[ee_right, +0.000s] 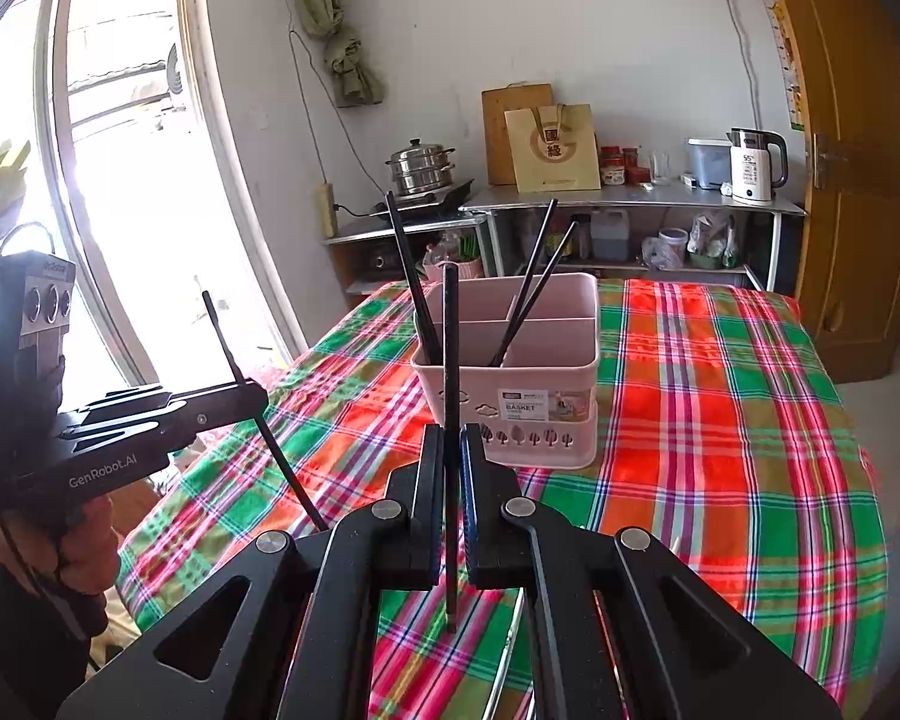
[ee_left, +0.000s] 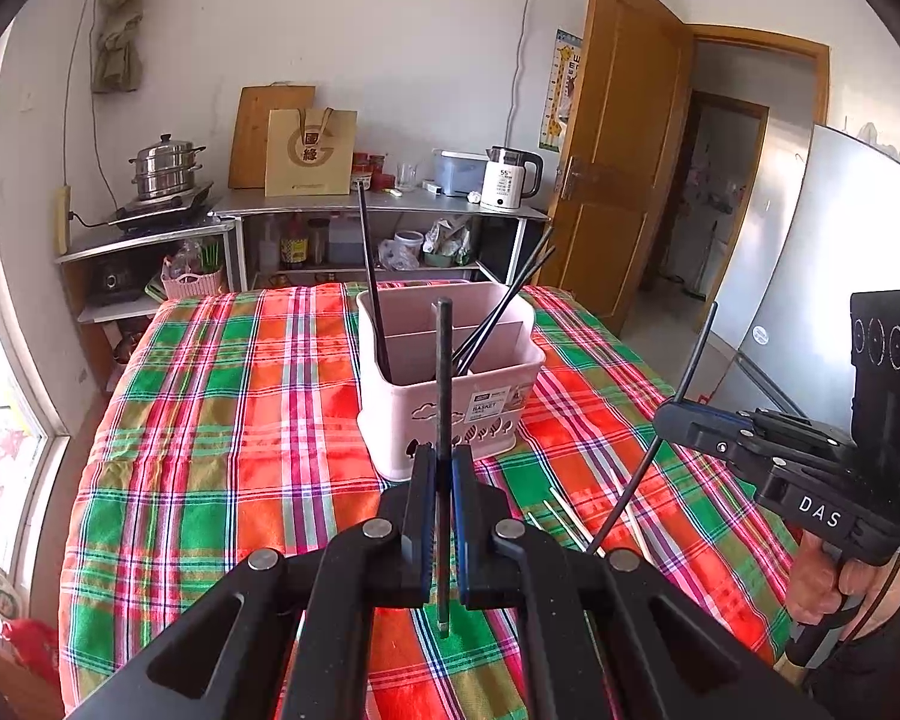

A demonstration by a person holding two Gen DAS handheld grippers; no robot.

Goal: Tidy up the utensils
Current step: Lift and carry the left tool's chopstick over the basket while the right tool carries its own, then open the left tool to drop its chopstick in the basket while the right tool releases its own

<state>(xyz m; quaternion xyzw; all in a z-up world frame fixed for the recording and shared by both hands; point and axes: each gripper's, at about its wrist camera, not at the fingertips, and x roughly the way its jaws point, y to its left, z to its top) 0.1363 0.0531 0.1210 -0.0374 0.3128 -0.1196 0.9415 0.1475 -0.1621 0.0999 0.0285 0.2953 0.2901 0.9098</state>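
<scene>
Nearest, the left tongs (ee_left: 444, 462) and the right tongs (ee_right: 450, 444) are each clamped on one slender black chopstick (ee_left: 444, 372), held upright above the plaid-clothed table (ee_left: 240, 420). Pale wooden chopsticks (ee_left: 561, 519) lie uncollected on the cloth; beyond, three black chopsticks (ee_right: 534, 294) already stand in the pink plastic divided basket (ee_right: 546, 420), so sorting appears partly done.

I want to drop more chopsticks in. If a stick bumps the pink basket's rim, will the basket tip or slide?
The pink basket probably won't tip: it sits broad and low on the checked cloth. It looks like thin plastic holding only three black chopsticks, so likely light; a bump may slide it slightly, though cloth should drag.
</scene>
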